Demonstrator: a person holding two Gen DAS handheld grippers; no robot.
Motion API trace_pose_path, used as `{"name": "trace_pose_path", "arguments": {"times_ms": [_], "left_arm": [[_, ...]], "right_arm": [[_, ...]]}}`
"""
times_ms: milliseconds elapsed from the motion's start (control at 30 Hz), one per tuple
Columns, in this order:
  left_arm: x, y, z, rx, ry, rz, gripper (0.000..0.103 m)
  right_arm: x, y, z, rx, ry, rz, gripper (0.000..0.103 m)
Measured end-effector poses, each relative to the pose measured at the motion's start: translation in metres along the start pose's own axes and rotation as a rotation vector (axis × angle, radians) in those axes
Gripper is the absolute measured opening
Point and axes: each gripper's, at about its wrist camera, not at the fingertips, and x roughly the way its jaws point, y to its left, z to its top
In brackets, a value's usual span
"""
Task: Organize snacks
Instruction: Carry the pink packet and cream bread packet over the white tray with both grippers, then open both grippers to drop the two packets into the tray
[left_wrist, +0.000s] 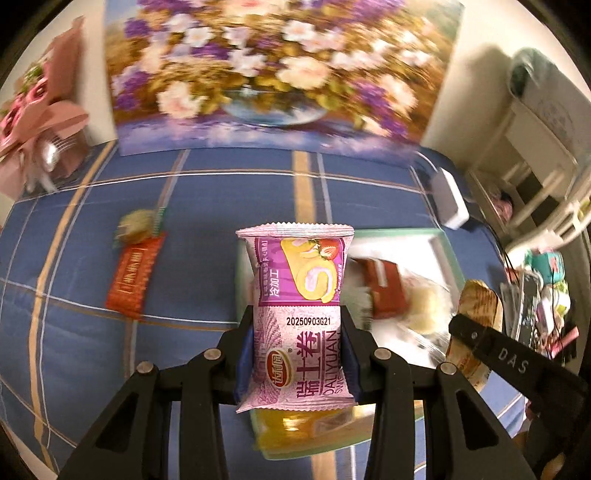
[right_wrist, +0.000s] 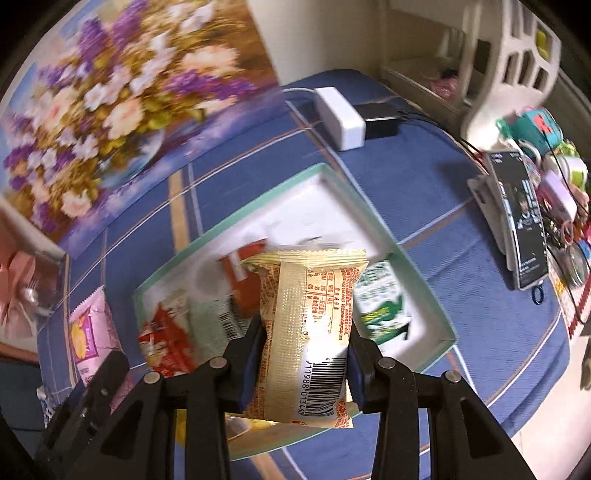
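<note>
Gripping a pink cake-roll packet (left_wrist: 301, 317), the left gripper (left_wrist: 299, 325) is clenched on it. Right gripper (right_wrist: 304, 332) clamps a yellow snack packet (right_wrist: 310, 332) over a green-rimmed box (right_wrist: 424, 284) w/ snacks inside.

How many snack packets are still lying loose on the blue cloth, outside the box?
2 visible: a red packet left of the box, and a blurred greenish one touching its far end. Others may be hidden.

Left wrist view: looks steeply down along its fingers, close above the mint-rimmed box (left_wrist: 439, 236), facing the flower painting (left_wrist: 273, 74).
Right wrist view: same steep downward look, close over the box (right_wrist: 417, 266) from its right.
Shared: box, painting (right_wrist: 122, 103), blue plaid cloth (left_wrist: 229, 192), white adapter (right_wrist: 340, 114).
</note>
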Motion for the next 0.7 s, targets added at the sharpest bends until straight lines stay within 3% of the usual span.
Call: {"name": "trace_pose_path", "arguments": {"times_ms": [200,600,700], "left_arm": [[0.013,-0.023,-0.009,0.044,0.024,-0.007,0.042],[0.026,-0.036,-0.012,0.078,0.066,-0.016,0.043],[0.027,-0.034,-0.011,0.066,0.077,-0.033,0.052]], "right_arm": [[0.009,-0.016,0.003,0.026,0.019,0.005,0.042],[0.019,-0.010,0.001,0.022,0.057,0.026,0.042],[0.022,-0.010,0.000,0.024,0.063,0.026,0.042]]}}
